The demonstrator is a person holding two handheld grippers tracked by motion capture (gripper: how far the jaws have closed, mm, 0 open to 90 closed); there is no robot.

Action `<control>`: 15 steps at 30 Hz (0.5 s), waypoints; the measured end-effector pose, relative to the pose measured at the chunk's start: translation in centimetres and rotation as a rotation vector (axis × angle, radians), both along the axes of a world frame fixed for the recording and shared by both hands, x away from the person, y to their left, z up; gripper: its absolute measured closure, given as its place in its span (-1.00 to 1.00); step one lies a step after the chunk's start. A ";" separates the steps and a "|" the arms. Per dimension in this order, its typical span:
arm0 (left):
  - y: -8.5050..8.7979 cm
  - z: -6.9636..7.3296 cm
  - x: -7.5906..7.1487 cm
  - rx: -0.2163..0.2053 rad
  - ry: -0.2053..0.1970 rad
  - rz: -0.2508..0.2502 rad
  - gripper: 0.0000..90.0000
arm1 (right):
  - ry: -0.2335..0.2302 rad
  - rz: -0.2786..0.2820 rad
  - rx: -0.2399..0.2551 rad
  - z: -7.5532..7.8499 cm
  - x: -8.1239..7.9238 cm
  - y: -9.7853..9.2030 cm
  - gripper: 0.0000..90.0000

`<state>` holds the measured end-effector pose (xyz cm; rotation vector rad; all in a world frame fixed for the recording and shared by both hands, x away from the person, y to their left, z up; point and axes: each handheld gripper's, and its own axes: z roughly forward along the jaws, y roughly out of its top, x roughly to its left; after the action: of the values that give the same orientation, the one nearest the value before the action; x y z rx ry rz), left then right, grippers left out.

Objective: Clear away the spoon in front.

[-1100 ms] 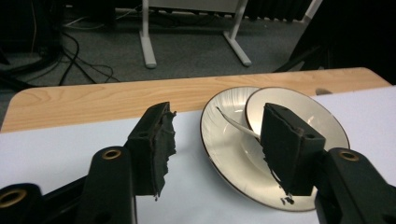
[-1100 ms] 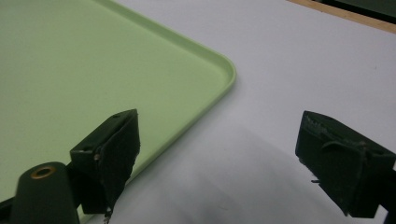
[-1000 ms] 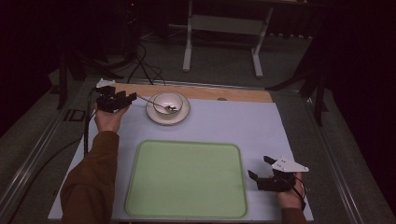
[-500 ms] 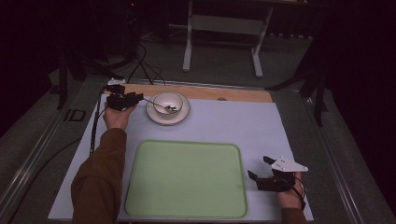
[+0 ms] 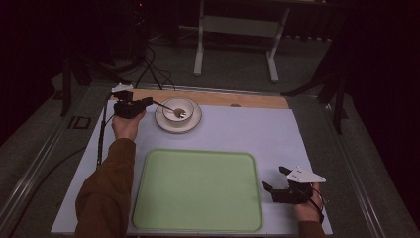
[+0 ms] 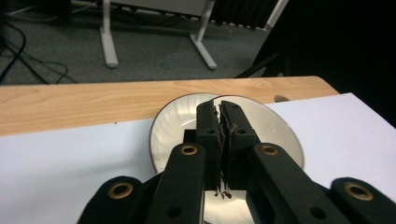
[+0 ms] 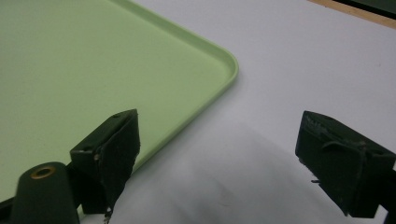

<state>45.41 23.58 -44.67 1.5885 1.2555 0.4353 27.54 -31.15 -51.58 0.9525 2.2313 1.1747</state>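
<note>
Left gripper (image 5: 148, 102): it sat at the far left of the table, just left of the dishes, pointing right toward them. Its jaws had just been closing and now stood almost together, as the left gripper view (image 6: 219, 114) made plain. From above, the end of the spoon's handle sat right at the jaw tips, so the jaws looked closed on it, though the handle itself was hidden between the pads.

Spoon (image 5: 174, 110): a thin metal one, its bowl lying inside the white bowl and its handle slanting up and left over the rim to the left gripper.

Bowl (image 5: 184, 105): white, standing in the middle of the saucer at the far side of the table, left of centre.

Saucer (image 5: 194, 123): white with a darker rim, on the pale sheet close to the wooden strip; in the left gripper view (image 6: 280, 133) it spread out right behind the closed jaws.

Wooden strip (image 5: 247, 98): bare wood along the far edge of the table.

Tray (image 5: 198, 191): pale green, with rounded corners, lying flat at the near middle of the table with nothing on it.

Right gripper (image 5: 274, 181): at the near right, just beside the tray's right edge, pointing left toward it. Its jaws stood wide apart with nothing between them; the right gripper view (image 7: 219, 161) had the tray's corner (image 7: 219, 79) close by the left jaw.
</note>
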 end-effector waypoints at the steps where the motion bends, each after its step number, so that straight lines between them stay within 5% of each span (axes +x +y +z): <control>1: 0.0 0.0 0.0 0.000 0.000 0.000 0.96 | 0.000 0.000 0.000 0.0 0.0 0.0 -0.70; 15: -0.9 1.7 -1.4 0.046 -0.083 0.018 0.99 | 0.002 0.003 -0.003 0.0 0.0 0.1 -0.70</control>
<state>43.98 22.69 -43.00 1.5831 1.2050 0.5396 27.53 -31.07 -51.60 0.9495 2.2365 1.1716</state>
